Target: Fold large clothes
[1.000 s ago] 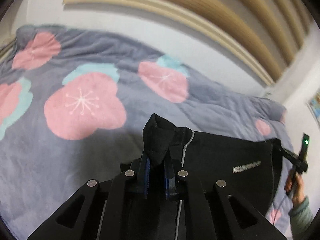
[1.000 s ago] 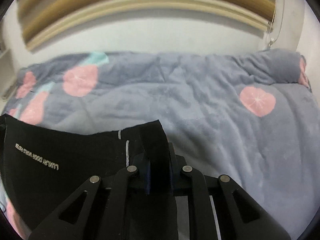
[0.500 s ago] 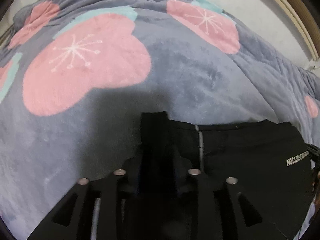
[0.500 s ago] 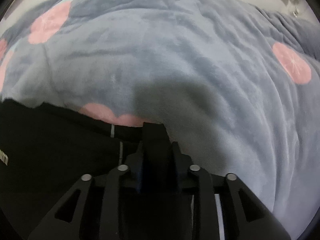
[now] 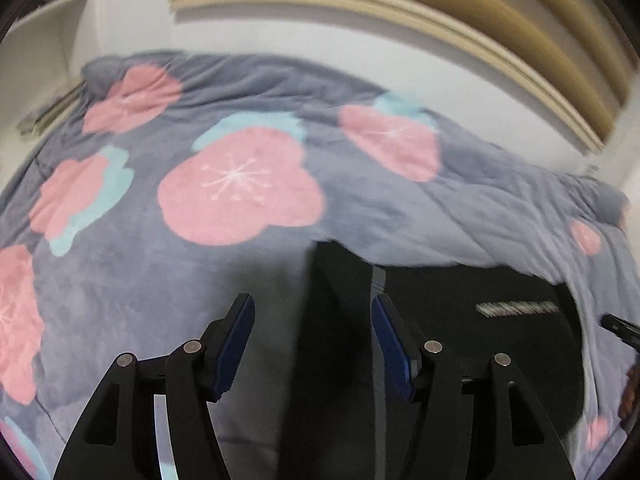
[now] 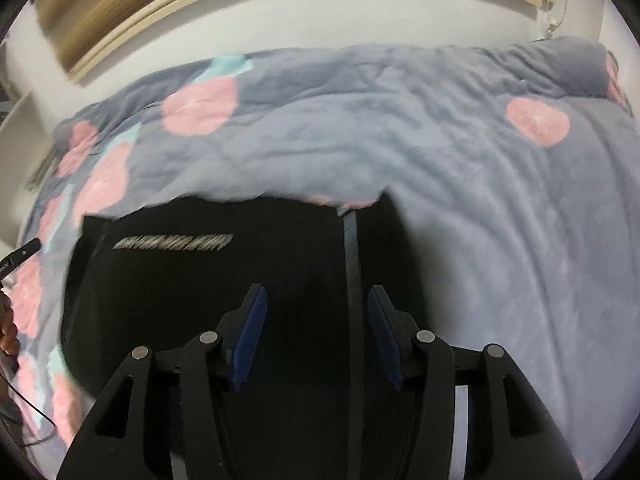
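1. Black garment [image 5: 460, 344] [image 6: 224, 280], lying flat on grey blanket [image 5: 168, 280] [image 6: 500, 220]; pale seam stripe [image 6: 353, 256] running down it, white printed lettering [image 5: 516, 309] [image 6: 172, 242] near far edge, too blurred to read.
2. Left gripper [image 5: 312, 320]: jaws apart, just been opening; blue pads [image 5: 236, 344] clear of cloth, garment corner lying loose between them.
3. Right gripper [image 6: 314, 308]: jaws apart too, just been opening; pads [image 6: 250, 332] not pressing, garment and stripe below the gap.
4. Hard to tell: garment type, near part hidden behind gripper frames. Motion blur over both views. Dark object [image 5: 622, 326] at right edge of left view cut off; part of a hand [image 6: 8, 332] and a thin cable at left edge of right view.
5. Blanket: fleecy, w/ pink flowers [image 5: 240, 196] [image 6: 536, 120] and teal leaves, rumpled toward far edge.
6. Behind: white wall [image 5: 320, 32] [image 6: 320, 16], beige slatted blind [image 5: 520, 20] above it; white shelf unit [image 5: 52, 28] at far left of left view.
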Tool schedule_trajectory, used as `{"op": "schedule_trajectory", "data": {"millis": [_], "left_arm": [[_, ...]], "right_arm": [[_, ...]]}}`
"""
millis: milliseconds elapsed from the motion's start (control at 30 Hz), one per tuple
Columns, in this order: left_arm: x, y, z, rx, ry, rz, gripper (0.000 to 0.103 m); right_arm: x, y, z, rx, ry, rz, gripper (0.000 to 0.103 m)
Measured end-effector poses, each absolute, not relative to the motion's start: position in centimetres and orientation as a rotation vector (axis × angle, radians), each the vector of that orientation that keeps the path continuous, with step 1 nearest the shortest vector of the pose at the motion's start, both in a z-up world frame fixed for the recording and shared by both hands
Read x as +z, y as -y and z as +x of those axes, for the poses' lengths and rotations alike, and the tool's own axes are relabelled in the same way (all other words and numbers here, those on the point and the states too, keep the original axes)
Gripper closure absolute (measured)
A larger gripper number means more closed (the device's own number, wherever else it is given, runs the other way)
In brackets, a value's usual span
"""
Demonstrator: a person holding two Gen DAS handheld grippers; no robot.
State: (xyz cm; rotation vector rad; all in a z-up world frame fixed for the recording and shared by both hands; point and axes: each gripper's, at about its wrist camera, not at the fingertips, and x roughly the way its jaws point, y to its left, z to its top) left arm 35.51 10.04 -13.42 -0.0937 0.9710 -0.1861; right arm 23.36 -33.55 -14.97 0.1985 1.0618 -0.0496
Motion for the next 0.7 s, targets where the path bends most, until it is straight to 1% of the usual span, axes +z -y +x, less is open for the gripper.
{"op": "schedule_trajectory", "data": {"millis": [100,167,233,300,400,500,567,700], "left_arm": [[-12.1,-6.9,31.3,-0.283,-0.960,-0.109,0.040],[-12.2,-4.6,28.4,-0.341,-0.968,-0.126,0.040],[-13.2,-1.8,26.1,-0.420,-0.993,-0.134,0.040],[-15.3,1.3,24.5,-0.461,-1.037,-0.100,0.040],[-19.1,4.1,23.9,-0.491,-1.134,-0.087,0.040],[-24.3,5.8,24.8,-0.437,-1.255,-0.025,0.040],[-25.0,5.7,25.3,-0.432,-1.269,-0.047,0.040],[-24.0,5.3,25.3,-0.436,-1.262,-0.068,0.040]], "right_arm": [[-15.6,29.7,20.9,-0.019,-1.073,0.201,0.048],[-16.6,28.0,20.2,-0.010,-1.087,0.183,0.048],[-18.2,26.4,20.0,-0.002,-1.116,0.183,0.048],[-19.8,25.6,20.2,-0.015,-1.135,0.164,0.048],[-22.8,23.9,20.3,-0.044,-1.178,0.062,0.045],[-25.6,23.9,20.7,-0.045,-1.232,0.069,0.044],[-26.0,23.9,20.8,-0.046,-1.231,0.062,0.044],[-24.8,23.9,20.8,-0.032,-1.247,0.072,0.044]]}}
